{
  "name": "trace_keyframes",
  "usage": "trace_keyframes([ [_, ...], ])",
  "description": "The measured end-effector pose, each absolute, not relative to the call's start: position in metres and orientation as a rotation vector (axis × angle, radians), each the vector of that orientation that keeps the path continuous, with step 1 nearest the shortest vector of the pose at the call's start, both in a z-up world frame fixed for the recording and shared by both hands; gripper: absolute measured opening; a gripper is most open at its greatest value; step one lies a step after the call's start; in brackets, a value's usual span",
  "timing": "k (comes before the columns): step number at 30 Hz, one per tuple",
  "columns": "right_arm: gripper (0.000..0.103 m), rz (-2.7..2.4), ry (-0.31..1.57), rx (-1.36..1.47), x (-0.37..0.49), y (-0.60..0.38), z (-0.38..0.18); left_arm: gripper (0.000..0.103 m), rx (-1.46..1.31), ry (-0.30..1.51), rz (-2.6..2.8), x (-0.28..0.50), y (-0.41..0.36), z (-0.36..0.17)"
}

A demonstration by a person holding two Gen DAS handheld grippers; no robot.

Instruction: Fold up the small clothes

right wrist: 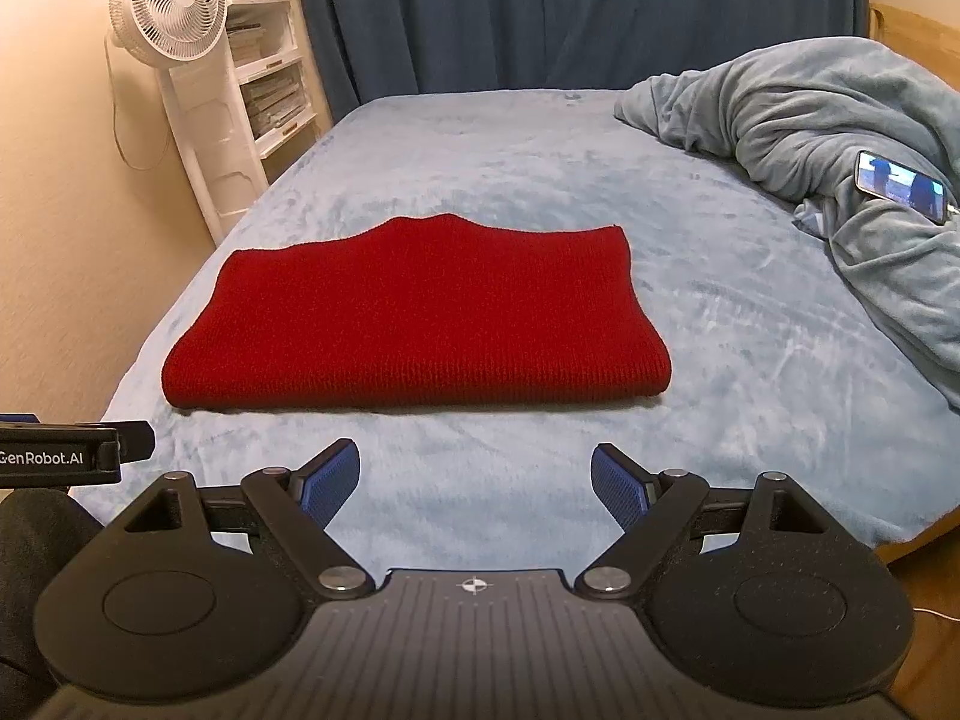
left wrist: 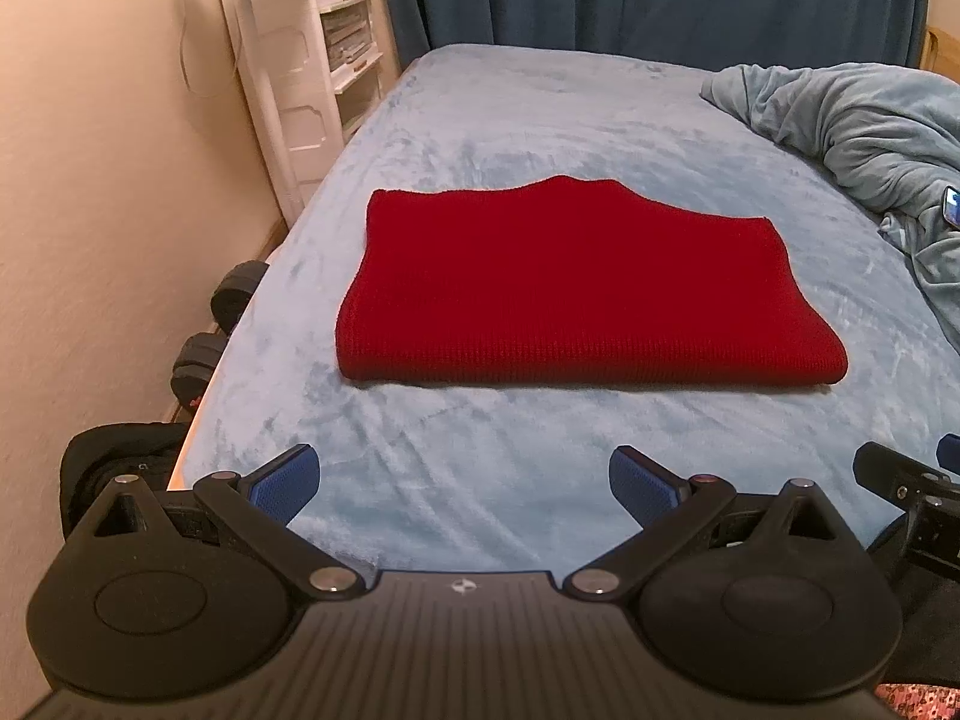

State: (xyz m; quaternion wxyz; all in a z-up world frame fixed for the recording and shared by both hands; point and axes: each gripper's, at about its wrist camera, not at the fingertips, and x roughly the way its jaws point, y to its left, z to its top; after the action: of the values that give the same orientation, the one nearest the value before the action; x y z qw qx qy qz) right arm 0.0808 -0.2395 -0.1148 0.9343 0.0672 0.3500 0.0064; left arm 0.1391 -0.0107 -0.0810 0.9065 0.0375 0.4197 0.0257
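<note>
Blue-sheeted bed point(right wrist: 540, 138) against wall; curtain point(right wrist: 540, 6) behind.

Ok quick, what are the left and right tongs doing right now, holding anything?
Left tongs: open, holding nothing, short of the folded red garment.
Right tongs: open, holding nothing, also short of it.

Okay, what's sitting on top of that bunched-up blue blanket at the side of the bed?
A phone with its screen lit lies on the bunched blanket, tilted on the folds. What the blanket covers cannot be seen.
</note>
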Motion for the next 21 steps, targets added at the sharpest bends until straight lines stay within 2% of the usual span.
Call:
trace_keyframes([
  [21,0.085,-0.021,0.754,0.182,0.103,-0.251,-0.128,0.103,0.033,0.908,0.117,0.171,0.015,-0.095],
])
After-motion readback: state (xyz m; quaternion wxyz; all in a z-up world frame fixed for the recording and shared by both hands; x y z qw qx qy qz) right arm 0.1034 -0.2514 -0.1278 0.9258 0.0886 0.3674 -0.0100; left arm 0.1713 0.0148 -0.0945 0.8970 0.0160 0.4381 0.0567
